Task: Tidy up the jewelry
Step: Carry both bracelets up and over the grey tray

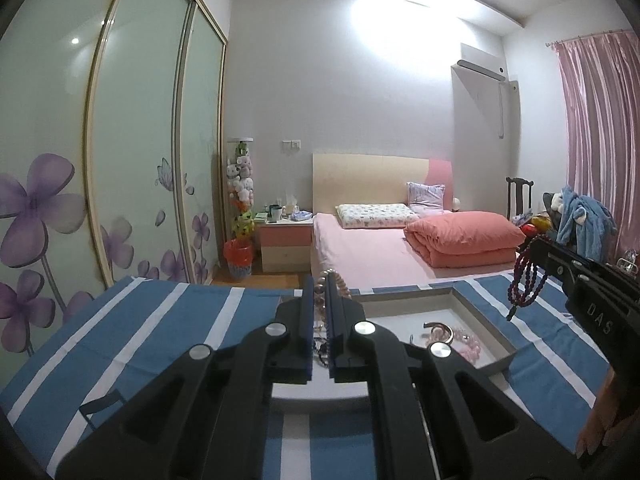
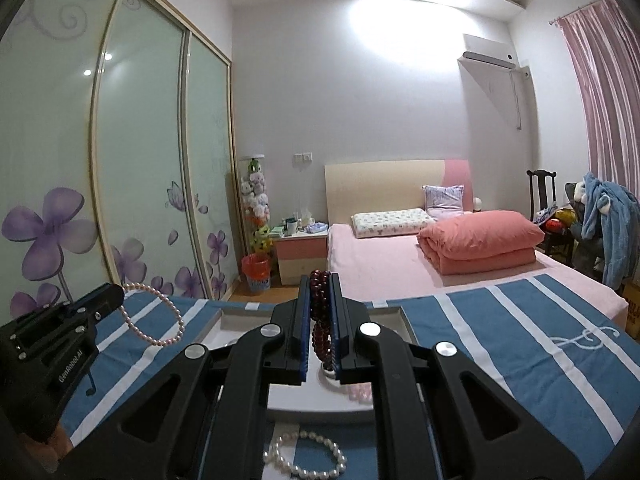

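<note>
My left gripper is shut on a pale pearl bracelet, held above the blue striped cloth; the loop also shows in the right wrist view. My right gripper is shut on a dark red bead bracelet, which hangs over the tray in the left wrist view. A shallow white tray holds a metal bangle and pink beads. Another pearl bracelet lies on the cloth in front of the tray.
The blue and white striped cloth covers the table. Behind it are a pink bed with a folded quilt, a nightstand, sliding flowered wardrobe doors at left and a chair with clothes at right.
</note>
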Action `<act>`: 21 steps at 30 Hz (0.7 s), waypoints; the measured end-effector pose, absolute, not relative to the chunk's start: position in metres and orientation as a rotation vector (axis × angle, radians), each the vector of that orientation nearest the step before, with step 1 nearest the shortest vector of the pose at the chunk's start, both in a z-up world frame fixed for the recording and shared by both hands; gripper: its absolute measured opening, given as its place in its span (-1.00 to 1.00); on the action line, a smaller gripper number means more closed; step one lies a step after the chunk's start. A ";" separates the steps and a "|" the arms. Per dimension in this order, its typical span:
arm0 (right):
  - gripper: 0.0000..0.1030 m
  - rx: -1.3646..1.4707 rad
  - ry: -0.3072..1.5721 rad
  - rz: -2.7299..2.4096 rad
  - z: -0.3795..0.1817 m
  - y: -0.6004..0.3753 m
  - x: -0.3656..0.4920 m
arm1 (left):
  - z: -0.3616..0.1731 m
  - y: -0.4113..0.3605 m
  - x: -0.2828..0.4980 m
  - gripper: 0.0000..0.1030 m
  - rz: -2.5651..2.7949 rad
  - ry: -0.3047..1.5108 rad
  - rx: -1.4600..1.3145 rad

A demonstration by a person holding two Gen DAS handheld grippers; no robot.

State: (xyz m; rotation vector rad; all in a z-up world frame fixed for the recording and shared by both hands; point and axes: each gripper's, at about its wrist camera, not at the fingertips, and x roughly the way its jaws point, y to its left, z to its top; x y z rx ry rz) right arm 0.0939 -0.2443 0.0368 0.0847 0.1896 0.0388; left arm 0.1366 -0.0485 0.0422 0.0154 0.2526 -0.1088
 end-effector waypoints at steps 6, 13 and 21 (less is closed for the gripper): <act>-0.82 0.089 0.189 0.036 0.036 -0.246 0.109 | 0.036 -0.053 0.155 -0.88 -0.112 0.260 0.017; -0.82 0.100 0.219 0.043 0.030 -0.248 0.133 | 0.029 -0.054 0.182 -0.88 -0.114 0.286 0.012; -0.82 0.083 0.276 0.052 0.016 -0.244 0.167 | 0.013 -0.056 0.218 -0.88 -0.131 0.335 0.002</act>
